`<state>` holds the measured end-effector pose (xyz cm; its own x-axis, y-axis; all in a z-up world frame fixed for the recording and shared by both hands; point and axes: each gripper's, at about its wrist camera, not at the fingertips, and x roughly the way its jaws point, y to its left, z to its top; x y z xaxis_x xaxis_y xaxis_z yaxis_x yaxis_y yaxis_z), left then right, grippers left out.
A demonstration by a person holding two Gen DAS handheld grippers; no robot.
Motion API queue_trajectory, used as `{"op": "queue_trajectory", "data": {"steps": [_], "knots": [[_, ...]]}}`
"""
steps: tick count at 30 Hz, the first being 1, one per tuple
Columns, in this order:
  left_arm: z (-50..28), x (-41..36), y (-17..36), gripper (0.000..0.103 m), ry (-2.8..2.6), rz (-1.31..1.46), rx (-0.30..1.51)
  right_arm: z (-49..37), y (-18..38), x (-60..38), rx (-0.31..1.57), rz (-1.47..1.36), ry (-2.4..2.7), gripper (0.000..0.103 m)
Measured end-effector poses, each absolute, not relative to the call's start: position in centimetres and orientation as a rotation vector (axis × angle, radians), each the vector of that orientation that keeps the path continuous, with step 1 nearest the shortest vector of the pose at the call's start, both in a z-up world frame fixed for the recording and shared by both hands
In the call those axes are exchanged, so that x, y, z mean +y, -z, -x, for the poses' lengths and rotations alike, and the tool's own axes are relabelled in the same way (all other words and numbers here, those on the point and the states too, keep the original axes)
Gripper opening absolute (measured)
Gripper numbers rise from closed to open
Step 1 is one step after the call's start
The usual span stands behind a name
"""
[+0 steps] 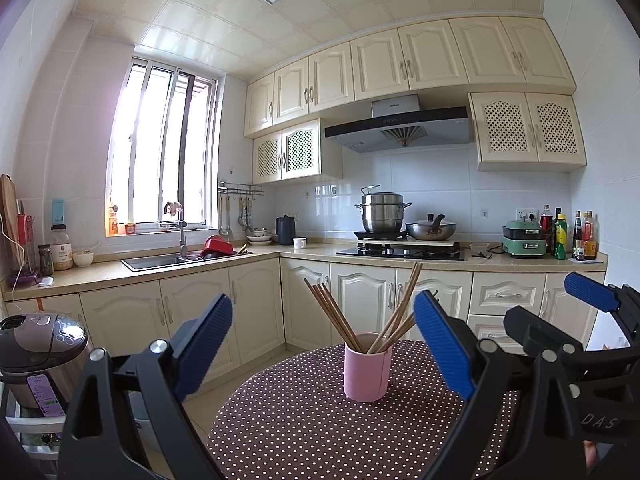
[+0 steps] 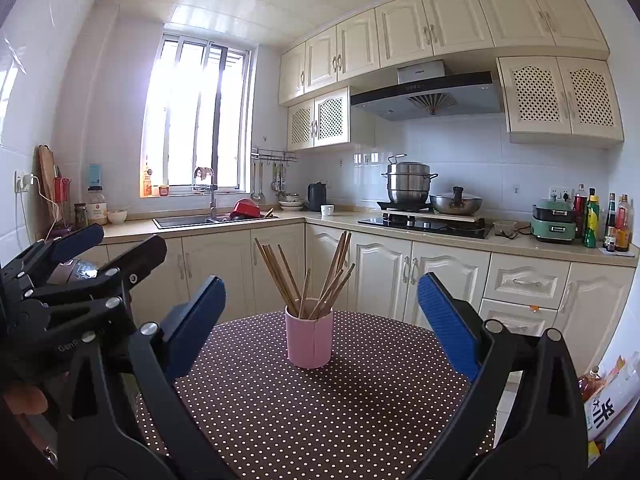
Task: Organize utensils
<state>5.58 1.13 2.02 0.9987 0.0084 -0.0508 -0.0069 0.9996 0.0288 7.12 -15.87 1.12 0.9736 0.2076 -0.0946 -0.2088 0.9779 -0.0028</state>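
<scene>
A pink cup (image 1: 367,368) (image 2: 309,333) stands upright on a round table with a brown polka-dot cloth (image 1: 304,424) (image 2: 320,408). Several wooden chopsticks (image 1: 336,314) (image 2: 308,276) stick out of it, fanned left and right. My left gripper (image 1: 324,344) is open, held above the table's near side, with the cup beyond and between its blue pads. My right gripper (image 2: 322,320) is open too, framing the cup from nearer me. Neither holds anything. The right gripper shows at the right edge of the left wrist view, the left gripper at the left edge of the right wrist view.
Cream base cabinets (image 1: 256,304) run behind the table under an L-shaped counter with a sink (image 1: 160,261), a stove with pots (image 1: 400,250) and bottles (image 1: 568,236). A rice cooker (image 1: 40,352) stands on a low rack at the left. A bag (image 2: 608,404) sits at the right.
</scene>
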Motion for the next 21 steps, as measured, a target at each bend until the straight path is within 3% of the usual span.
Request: {"op": "queue_trajectory", "data": {"steps": [21], "knots": [[-5.60,1.17,-1.62,0.091,-0.011,-0.033,0.053,-7.13,-1.02,-16.28,0.097,0.004,-0.215,0.095]]}}
